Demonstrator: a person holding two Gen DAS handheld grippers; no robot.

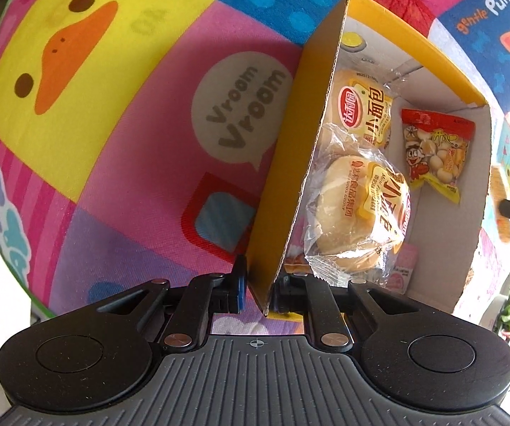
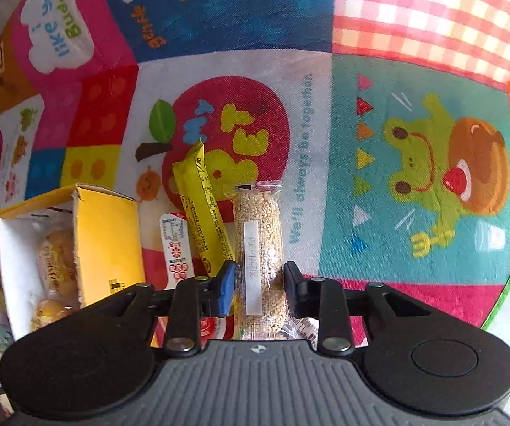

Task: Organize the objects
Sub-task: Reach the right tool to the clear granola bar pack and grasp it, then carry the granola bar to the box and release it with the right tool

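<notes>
Left wrist view: your left tongs (image 1: 258,293) clamp the yellow box (image 1: 283,163) wall, 3 snack packs inside; tugging could tip it.

Right wrist view: your right tongs (image 2: 259,285) pinch the sesame bar (image 2: 259,248) on the play mat (image 2: 414,142); the slick wrapper may slip, or snag the neighbouring yellow stick pack (image 2: 203,209).

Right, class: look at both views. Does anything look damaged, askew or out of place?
Nothing spilled. The yellow box has a ragged, torn wall edge, and three snacks lie outside it on the mat, including the sesame bar.

Yellow box (image 1: 283,163) holding buns (image 1: 358,213), sesame bar (image 2: 259,248)
</notes>
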